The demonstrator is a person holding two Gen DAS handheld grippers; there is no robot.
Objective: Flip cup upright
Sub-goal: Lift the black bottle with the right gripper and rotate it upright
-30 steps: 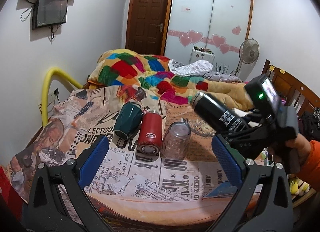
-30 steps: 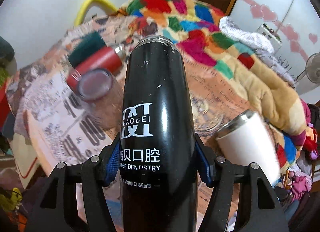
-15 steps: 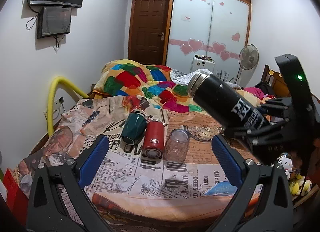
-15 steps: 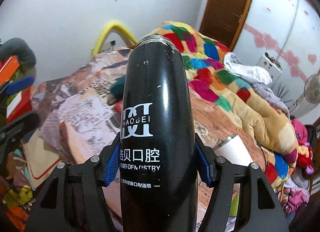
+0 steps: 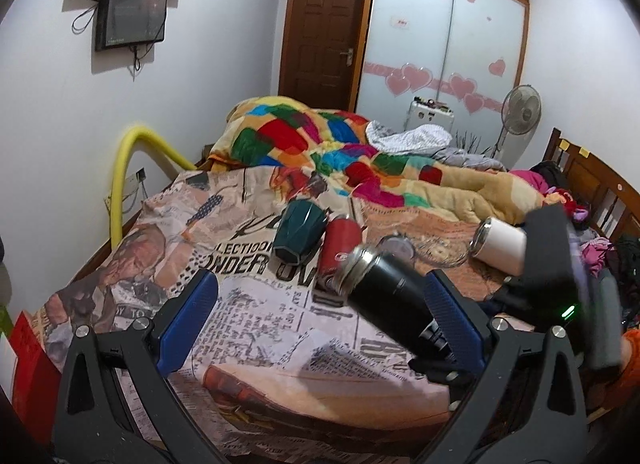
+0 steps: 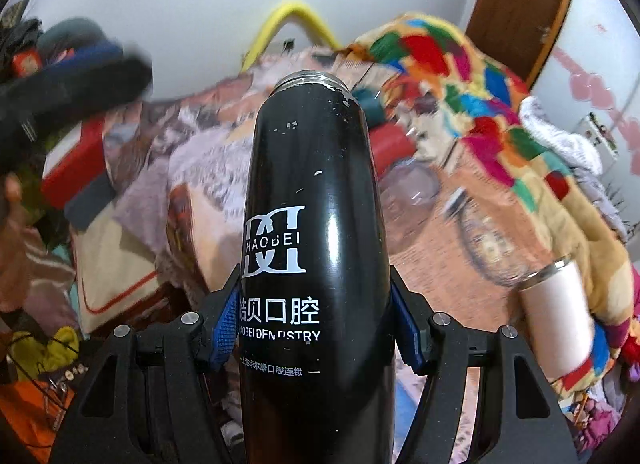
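Observation:
My right gripper (image 6: 316, 328) is shut on a black flask (image 6: 316, 223) with white lettering, its steel open mouth pointing away from me. In the left wrist view the black flask (image 5: 388, 296) hangs tilted above the newspaper-print cloth (image 5: 256, 304), mouth toward the upper left, held by the right gripper (image 5: 444, 348) coming from the right. My left gripper (image 5: 320, 300) is open and empty, with the flask passing in front of its right finger. A white cup (image 5: 502, 242) lies on its side at the right; it also shows in the right wrist view (image 6: 556, 316).
A dark green cup (image 5: 298, 234), a red flask (image 5: 340, 240) and a clear glass (image 5: 396, 248) sit together mid-cloth. A glass dish (image 6: 488, 240) lies near the white cup. A colourful quilt (image 5: 340, 147) is piled behind. A yellow rail (image 5: 128, 167) is at the left.
The right gripper has swung the black flask down and toward me, from high at the right to low over the cloth. The white cup has come into the left wrist view.

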